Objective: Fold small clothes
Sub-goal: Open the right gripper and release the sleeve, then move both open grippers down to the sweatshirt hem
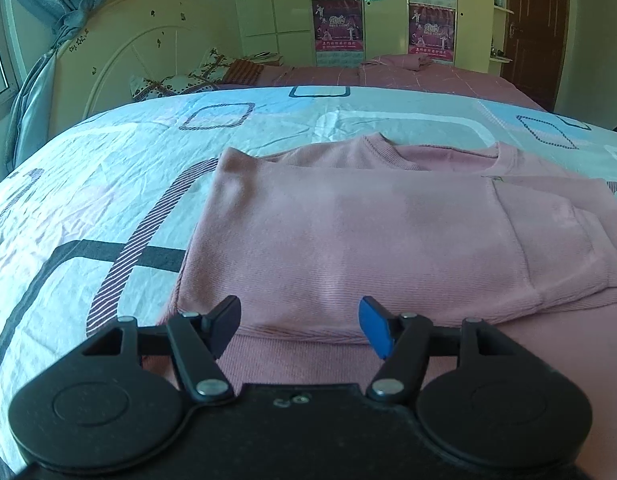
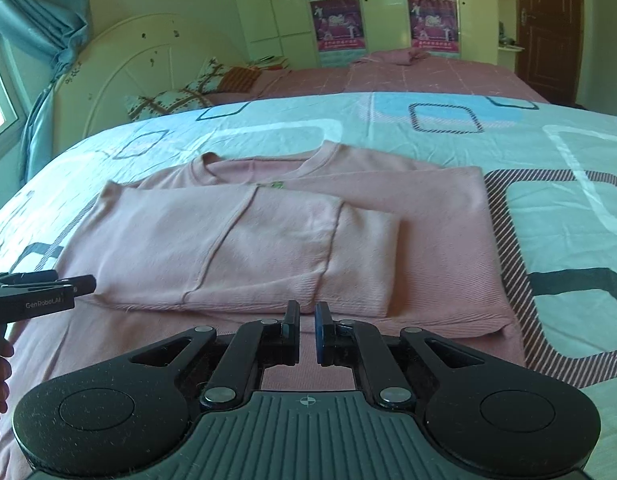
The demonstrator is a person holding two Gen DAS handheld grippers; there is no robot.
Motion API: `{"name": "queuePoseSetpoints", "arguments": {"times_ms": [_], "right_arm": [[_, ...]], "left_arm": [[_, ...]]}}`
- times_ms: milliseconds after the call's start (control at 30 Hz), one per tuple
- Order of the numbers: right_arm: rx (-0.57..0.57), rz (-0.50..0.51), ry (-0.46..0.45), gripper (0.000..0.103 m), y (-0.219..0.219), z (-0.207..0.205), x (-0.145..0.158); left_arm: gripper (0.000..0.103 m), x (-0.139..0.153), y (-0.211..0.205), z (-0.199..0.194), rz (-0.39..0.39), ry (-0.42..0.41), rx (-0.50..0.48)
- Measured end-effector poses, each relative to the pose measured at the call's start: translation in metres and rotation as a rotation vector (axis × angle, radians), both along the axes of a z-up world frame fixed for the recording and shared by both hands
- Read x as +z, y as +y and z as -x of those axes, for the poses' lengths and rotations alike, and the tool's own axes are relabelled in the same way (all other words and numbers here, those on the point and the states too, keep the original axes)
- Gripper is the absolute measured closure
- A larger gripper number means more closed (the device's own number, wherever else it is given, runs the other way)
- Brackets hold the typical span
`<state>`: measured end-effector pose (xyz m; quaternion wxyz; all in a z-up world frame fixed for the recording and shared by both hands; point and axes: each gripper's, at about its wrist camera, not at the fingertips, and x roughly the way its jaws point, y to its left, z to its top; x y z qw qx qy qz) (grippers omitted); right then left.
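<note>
Left wrist view: the pink top (image 1: 348, 240) is seen lying on the bed sheet (image 1: 88, 184) with its sleeves folded in but not yet folded in half, while nothing is held by the half-open left gripper (image 1: 300, 328) or the closed right gripper (image 2: 307, 332).

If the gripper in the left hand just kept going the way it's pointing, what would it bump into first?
Most likely the pink sweater: the left gripper tilts down over its folded front, jaws open and empty. Depth is hard to judge, but nothing else lies between them.
</note>
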<state>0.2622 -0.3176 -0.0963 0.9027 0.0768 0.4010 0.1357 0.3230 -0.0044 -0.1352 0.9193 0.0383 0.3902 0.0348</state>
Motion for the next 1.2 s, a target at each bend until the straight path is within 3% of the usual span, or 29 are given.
{"name": "queuePoseSetpoints", "arguments": {"times_ms": [100,167,200,433,567,800,867,1067,1200], "right_arm": [[0.027,-0.011,0.006,0.088,0.009,0.001,-0.001],[0.052,-0.011,-0.001,0.054,0.018,0.004,0.0],[0.062,-0.008,-0.011,0.052,0.023,0.005,0.0],[0.118,0.031,-0.019,0.053,0.047,0.012,-0.005],[0.131,0.031,0.003,0.066,0.057,0.019,-0.01],[0.122,0.061,0.026,0.067,0.083,0.035,-0.018],[0.132,0.102,0.048,0.067,0.089,0.04,-0.026],[0.021,0.187,0.04,0.067,0.061,0.071,-0.03],[-0.007,0.104,0.03,0.067,0.053,0.098,-0.015]], "left_arm": [[0.039,0.007,-0.01,0.008,0.026,-0.004,-0.015],[0.038,0.01,-0.018,0.015,0.03,-0.011,-0.031],[0.037,0.011,-0.02,0.017,0.032,-0.009,-0.039],[0.037,0.008,-0.031,0.027,0.041,0.007,-0.088],[0.037,0.002,-0.033,0.028,0.04,0.019,-0.127],[0.037,-0.023,-0.032,0.034,0.023,0.064,-0.204],[0.034,-0.027,-0.022,0.045,0.016,0.045,-0.209],[0.034,-0.021,0.013,0.074,0.003,0.055,-0.209],[0.037,-0.006,0.017,0.097,0.069,0.047,-0.219]]}}
